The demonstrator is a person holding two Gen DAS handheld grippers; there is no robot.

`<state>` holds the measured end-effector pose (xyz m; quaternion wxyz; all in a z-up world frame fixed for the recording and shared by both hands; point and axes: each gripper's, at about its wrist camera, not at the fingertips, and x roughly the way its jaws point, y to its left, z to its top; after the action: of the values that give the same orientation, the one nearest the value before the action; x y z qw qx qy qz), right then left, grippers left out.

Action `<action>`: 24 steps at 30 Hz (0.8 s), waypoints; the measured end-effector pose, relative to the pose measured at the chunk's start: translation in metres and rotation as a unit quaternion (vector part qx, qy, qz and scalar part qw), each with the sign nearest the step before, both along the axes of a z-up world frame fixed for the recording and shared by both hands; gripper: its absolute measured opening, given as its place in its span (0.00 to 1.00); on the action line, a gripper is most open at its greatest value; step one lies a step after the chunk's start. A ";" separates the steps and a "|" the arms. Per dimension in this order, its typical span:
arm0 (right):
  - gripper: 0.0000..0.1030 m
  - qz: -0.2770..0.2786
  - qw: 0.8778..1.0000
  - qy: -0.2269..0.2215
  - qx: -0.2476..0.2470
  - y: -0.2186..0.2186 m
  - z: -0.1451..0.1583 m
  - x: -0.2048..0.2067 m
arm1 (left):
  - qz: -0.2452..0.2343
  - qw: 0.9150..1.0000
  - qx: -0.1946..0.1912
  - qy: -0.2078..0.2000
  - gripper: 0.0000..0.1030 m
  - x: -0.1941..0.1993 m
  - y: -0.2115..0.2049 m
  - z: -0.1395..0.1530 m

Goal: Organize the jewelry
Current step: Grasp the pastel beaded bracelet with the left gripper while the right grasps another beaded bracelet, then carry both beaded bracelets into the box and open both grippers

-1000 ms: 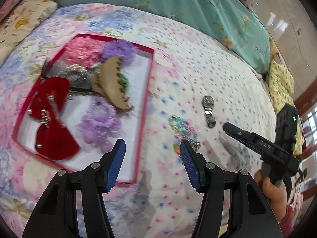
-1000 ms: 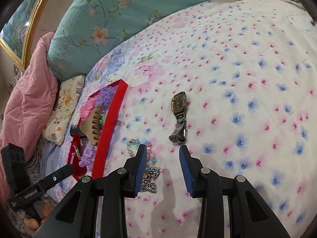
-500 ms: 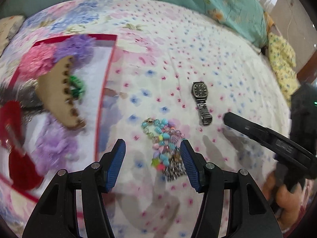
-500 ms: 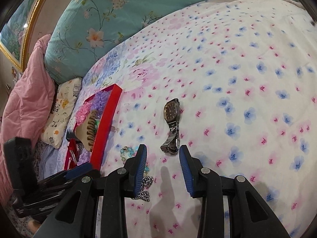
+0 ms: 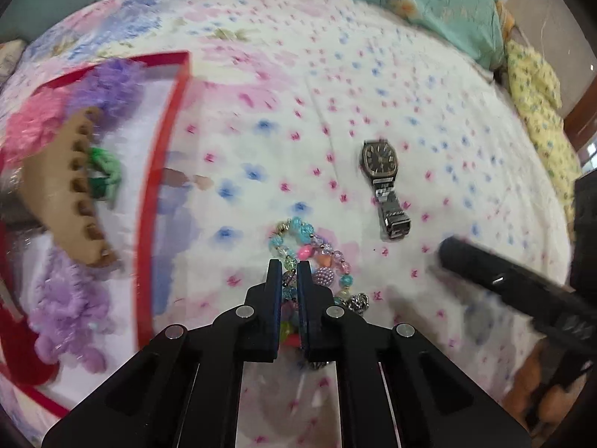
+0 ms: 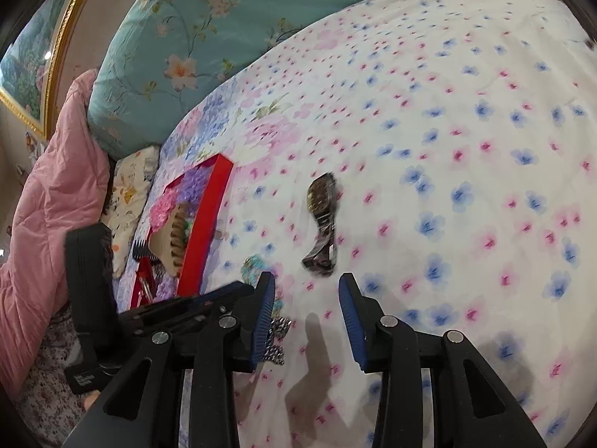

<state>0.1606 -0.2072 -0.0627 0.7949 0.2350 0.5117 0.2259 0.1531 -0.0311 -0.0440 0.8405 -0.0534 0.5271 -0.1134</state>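
Note:
A colourful beaded bracelet (image 5: 317,257) lies on the flowered bedspread with a silver chain piece (image 5: 356,300) beside it. My left gripper (image 5: 288,274) is shut on the bracelet's near beads. A metal wristwatch (image 5: 384,183) lies to the right of the bracelet; it also shows in the right wrist view (image 6: 322,220). My right gripper (image 6: 306,300) is open and empty, just short of the watch. A red-rimmed box (image 5: 160,171) at the left holds a tan hair claw (image 5: 71,194), purple and pink scrunchies and red pieces.
A teal flowered quilt (image 6: 209,48) is piled at the back of the bed. A pink quilt (image 6: 48,194) lies at the left. Yellow bedding (image 5: 541,104) lies at the far right. The other gripper's black body (image 5: 522,291) reaches in from the right.
My left gripper has moved from over the box to the bracelet and closed from wide open onto its beads. My right gripper has drifted slightly, still open.

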 end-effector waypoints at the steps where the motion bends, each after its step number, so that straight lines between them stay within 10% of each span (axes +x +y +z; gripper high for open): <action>1: 0.37 0.008 1.000 -0.001 -0.001 0.005 0.000 -0.001 | 0.006 1.000 -0.006 -0.007 0.06 -0.005 0.006 0.007; 18: 0.37 0.104 0.992 -0.008 -0.069 0.092 -0.026 0.005 | 0.066 0.992 -0.084 -0.062 0.06 -0.057 0.072 0.068; 21: 0.12 0.117 0.988 -0.028 -0.098 0.107 -0.025 0.004 | 0.074 0.992 -0.085 -0.063 0.06 -0.062 0.079 0.069; 24: 0.12 0.114 0.988 -0.037 -0.098 0.106 -0.020 0.000 | 0.082 0.991 -0.087 -0.067 0.06 -0.068 0.086 0.073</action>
<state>0.1608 -0.1007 -0.0831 0.8014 0.0879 0.5251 0.2725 0.0855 0.0551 0.0286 0.8725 -0.1620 0.4514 -0.0929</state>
